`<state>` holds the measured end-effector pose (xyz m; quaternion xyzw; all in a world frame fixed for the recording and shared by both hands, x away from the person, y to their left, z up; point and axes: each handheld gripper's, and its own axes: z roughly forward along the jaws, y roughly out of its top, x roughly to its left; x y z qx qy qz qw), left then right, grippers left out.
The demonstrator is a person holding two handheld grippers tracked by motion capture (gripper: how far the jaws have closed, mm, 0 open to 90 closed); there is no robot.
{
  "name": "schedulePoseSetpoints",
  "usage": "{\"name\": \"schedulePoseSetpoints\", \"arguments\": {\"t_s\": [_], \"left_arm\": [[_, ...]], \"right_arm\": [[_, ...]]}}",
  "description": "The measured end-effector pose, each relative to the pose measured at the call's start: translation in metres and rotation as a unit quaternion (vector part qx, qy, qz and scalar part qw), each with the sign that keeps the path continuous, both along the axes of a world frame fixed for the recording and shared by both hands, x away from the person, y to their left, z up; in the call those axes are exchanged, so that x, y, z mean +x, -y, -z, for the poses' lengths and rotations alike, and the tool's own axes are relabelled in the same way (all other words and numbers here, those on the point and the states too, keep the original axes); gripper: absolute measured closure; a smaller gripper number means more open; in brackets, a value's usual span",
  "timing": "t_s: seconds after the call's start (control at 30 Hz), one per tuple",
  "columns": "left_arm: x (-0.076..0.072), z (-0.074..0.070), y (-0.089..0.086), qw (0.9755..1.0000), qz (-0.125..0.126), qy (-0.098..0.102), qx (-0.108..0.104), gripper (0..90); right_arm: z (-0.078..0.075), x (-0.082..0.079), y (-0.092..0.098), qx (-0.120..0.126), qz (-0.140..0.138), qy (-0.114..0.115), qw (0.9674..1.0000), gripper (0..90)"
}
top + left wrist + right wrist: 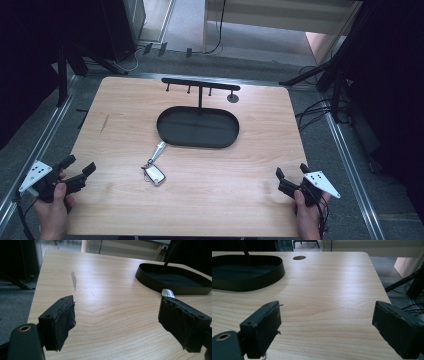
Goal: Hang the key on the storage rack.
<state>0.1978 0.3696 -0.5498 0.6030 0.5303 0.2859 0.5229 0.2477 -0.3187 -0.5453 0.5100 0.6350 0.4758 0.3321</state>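
Note:
A silver car key with a metal strap (154, 166) lies on the wooden table (125, 125), just in front of a black oval tray (198, 126); its tip (168, 292) peeks over a jaw in the left gripper view. From the tray's back rises a black T-shaped hook stand (200, 86). My left gripper (81, 171) rests at the table's near left corner, open and holding nothing (116, 322). My right gripper (291, 174) sits near the front right edge, open and holding nothing as well (327, 327).
A round cable hole (232, 97) sits near the table's back right. A grey scuff mark (73, 280) marks the left side of the tabletop. Metal rails and dark stands flank the table, with cables on the floor at the right.

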Motion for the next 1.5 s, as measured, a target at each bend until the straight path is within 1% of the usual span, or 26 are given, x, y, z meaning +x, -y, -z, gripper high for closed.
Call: {"name": "schedulePoseSetpoints", "arguments": {"t_s": [0.1, 0.13, 0.17, 0.2, 0.3, 0.47, 0.57, 0.63, 0.7, 0.77, 0.83, 0.93, 1.0, 1.07, 1.13, 1.17, 1.23, 1.3, 1.33, 1.37, 1.43, 1.47, 1.5], "left_arm": [[0.001, -0.001, 0.002, 0.9999, -0.008, -0.006, 0.012, 14.2], [0.002, -0.002, 0.003, 0.9998, -0.016, -0.010, 0.010, 14.2], [0.003, -0.003, 0.004, 0.9997, -0.019, -0.013, 0.001, 14.2], [0.003, -0.005, 0.005, 0.9997, -0.020, -0.013, -0.003, 14.2], [0.007, -0.013, 0.015, 0.9995, -0.021, -0.017, 0.016, 14.2], [0.013, -0.027, 0.034, 0.9993, 0.004, -0.015, 0.035, 14.2], [0.018, -0.035, 0.046, 0.9985, 0.017, -0.019, 0.048, 14.2], [0.021, -0.039, 0.054, 0.9978, 0.024, -0.025, 0.057, 14.2], [0.025, -0.043, 0.063, 0.9970, 0.030, -0.025, 0.067, 14.6], [0.029, -0.048, 0.072, 0.9953, 0.037, -0.025, 0.086, 14.7], [0.035, -0.053, 0.079, 0.9940, 0.045, -0.037, 0.092, 14.7], [0.045, -0.058, 0.090, 0.9921, 0.057, -0.065, 0.091, 15.1], [0.050, -0.061, 0.096, 0.9902, 0.058, -0.080, 0.099, 15.1], [0.056, -0.064, 0.102, 0.9884, 0.060, -0.094, 0.103, 15.4], [0.062, -0.065, 0.108, 0.9851, 0.062, -0.112, 0.115, 15.6], [0.065, -0.066, 0.111, 0.9836, 0.062, -0.122, 0.117, 16.1], [0.072, -0.065, 0.116, 0.9788, 0.065, -0.152, 0.122, 18.5], [0.077, -0.063, 0.122, 0.9739, 0.073, -0.170, 0.131, 18.6], [0.080, -0.062, 0.126, 0.9711, 0.074, -0.180, 0.139, 19.6], [0.082, -0.061, 0.128, 0.9674, 0.075, -0.190, 0.149, 21.4], [0.086, -0.059, 0.134, 0.9645, 0.081, -0.199, 0.154, 23.9], [0.087, -0.058, 0.136, 0.9628, 0.084, -0.204, 0.157, 26.1], [0.089, -0.057, 0.139, 0.9615, 0.086, -0.207, 0.159, 28.9]], "right_arm": [[0.000, 0.000, 0.000, 0.000, 0.001, 0.000, 1.0000, 8.3], [0.000, 0.000, 0.000, 0.000, 0.001, 0.000, 1.0000, 8.3], [0.000, 0.000, 0.000, 0.000, 0.001, 0.000, 1.0000, 8.3], [0.000, 0.000, 0.000, 0.000, 0.001, 0.000, 1.0000, 8.3], [0.000, 0.000, 0.000, -0.001, 0.000, 0.000, 1.0000, 8.3], [0.000, 0.000, 0.000, -0.002, 0.001, -0.001, 1.0000, 8.3], [0.000, 0.000, 0.000, -0.002, 0.002, -0.001, 1.0000, 8.3], [0.000, 0.000, 0.000, -0.001, 0.002, 0.000, 1.0000, 8.3], [0.000, 0.000, 0.000, 0.000, 0.002, 0.000, 1.0000, 8.3], [0.000, 0.000, 0.000, 0.000, 0.002, 0.000, 1.0000, 8.3], [0.000, 0.000, 0.000, 0.000, 0.002, 0.000, 1.0000, 8.3], [0.000, 0.000, 0.000, 0.000, 0.002, 0.000, 1.0000, 8.3], [0.000, 0.000, 0.000, 0.000, 0.002, 0.000, 1.0000, 8.3], [0.000, 0.000, 0.000, 0.000, 0.002, 0.000, 1.0000, 8.4], [0.000, 0.000, 0.000, 0.001, 0.001, 0.000, 1.0000, 8.3], [0.000, 0.000, 0.000, 0.001, 0.001, 0.000, 1.0000, 8.3], [0.000, 0.000, 0.000, 0.001, 0.001, 0.000, 1.0000, 8.3], [0.000, 0.000, 0.000, 0.002, 0.001, 0.000, 1.0000, 8.3], [0.000, 0.000, 0.000, 0.001, 0.001, 0.000, 1.0000, 8.3], [0.000, 0.000, 0.000, 0.002, 0.001, 0.000, 1.0000, 8.3], [0.000, 0.000, 0.000, 0.002, 0.001, 0.000, 1.0000, 8.3], [0.000, 0.000, 0.000, 0.002, 0.001, 0.000, 1.0000, 8.3], [0.000, 0.000, 0.000, 0.002, 0.001, 0.000, 1.0000, 8.4]]}}
